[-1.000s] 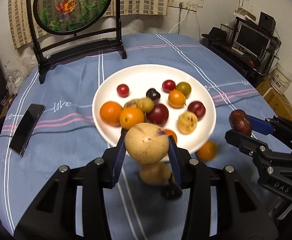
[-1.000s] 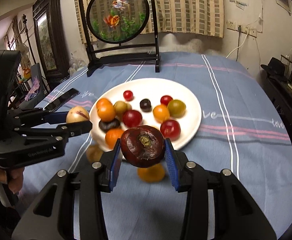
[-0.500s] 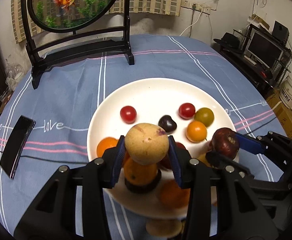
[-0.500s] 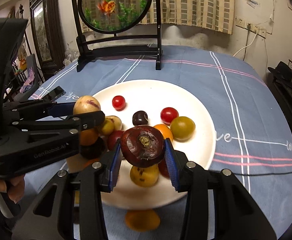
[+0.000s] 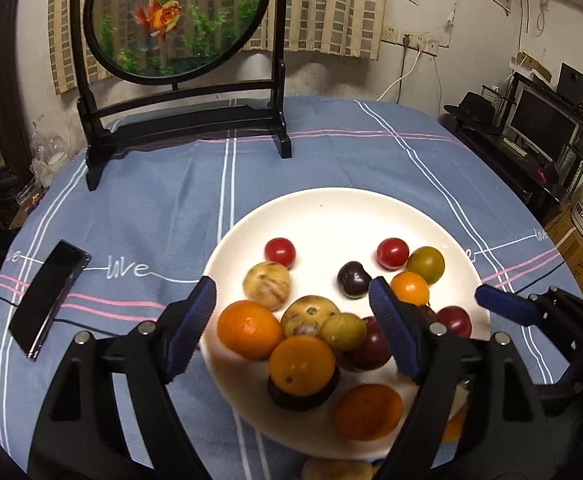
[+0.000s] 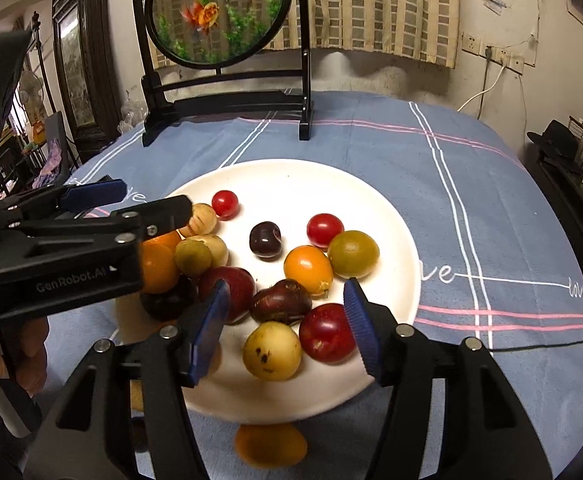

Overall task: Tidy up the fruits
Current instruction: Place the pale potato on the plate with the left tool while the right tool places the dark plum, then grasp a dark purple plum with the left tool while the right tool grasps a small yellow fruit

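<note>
Between your left claw's (image 5: 293, 326) spread, empty fingers sat most fruit, piled on the plate (image 5: 331, 212). Below your right claw (image 6: 285, 324), likewise open and empty, one orange (image 6: 269, 446) lay off the plate, unsorted.

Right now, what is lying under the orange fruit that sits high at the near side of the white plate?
The orange fruit rests on a dark, almost black fruit, only its lower edge showing. Whether that dark fruit touches the white plate directly is hidden.
</note>
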`<state>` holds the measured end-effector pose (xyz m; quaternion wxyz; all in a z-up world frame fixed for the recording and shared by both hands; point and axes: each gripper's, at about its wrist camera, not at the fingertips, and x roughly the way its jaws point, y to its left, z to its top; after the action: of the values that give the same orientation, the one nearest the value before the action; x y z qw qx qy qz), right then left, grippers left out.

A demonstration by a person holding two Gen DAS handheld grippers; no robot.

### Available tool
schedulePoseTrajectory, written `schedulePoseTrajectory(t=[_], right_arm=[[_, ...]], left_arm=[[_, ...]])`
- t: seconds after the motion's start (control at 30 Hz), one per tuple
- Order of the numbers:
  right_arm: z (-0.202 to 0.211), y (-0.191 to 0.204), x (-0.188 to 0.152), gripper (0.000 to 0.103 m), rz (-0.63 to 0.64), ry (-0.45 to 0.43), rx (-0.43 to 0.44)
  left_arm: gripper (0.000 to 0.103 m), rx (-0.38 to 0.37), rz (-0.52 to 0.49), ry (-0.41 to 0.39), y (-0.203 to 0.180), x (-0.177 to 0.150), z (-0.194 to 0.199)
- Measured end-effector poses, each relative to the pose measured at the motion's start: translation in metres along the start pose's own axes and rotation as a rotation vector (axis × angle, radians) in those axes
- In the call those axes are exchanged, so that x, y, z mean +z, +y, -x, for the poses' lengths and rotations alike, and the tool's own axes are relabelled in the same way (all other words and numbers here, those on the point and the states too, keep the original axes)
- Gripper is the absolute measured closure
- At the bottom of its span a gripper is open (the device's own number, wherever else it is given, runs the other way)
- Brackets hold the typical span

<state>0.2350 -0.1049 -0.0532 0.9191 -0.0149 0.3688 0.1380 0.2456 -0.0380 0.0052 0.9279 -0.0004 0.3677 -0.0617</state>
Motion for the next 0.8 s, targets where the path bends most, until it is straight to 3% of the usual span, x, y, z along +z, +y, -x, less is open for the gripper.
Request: schedulePoseTrajectory(t=[0.8], right_arm=[[0.056, -0.018, -0.086, 0.041, -0.106, 0.044, -0.029]], left_arm=[[0.015, -0.017, -0.038, 0.053, -0.008, -0.088, 0.073]])
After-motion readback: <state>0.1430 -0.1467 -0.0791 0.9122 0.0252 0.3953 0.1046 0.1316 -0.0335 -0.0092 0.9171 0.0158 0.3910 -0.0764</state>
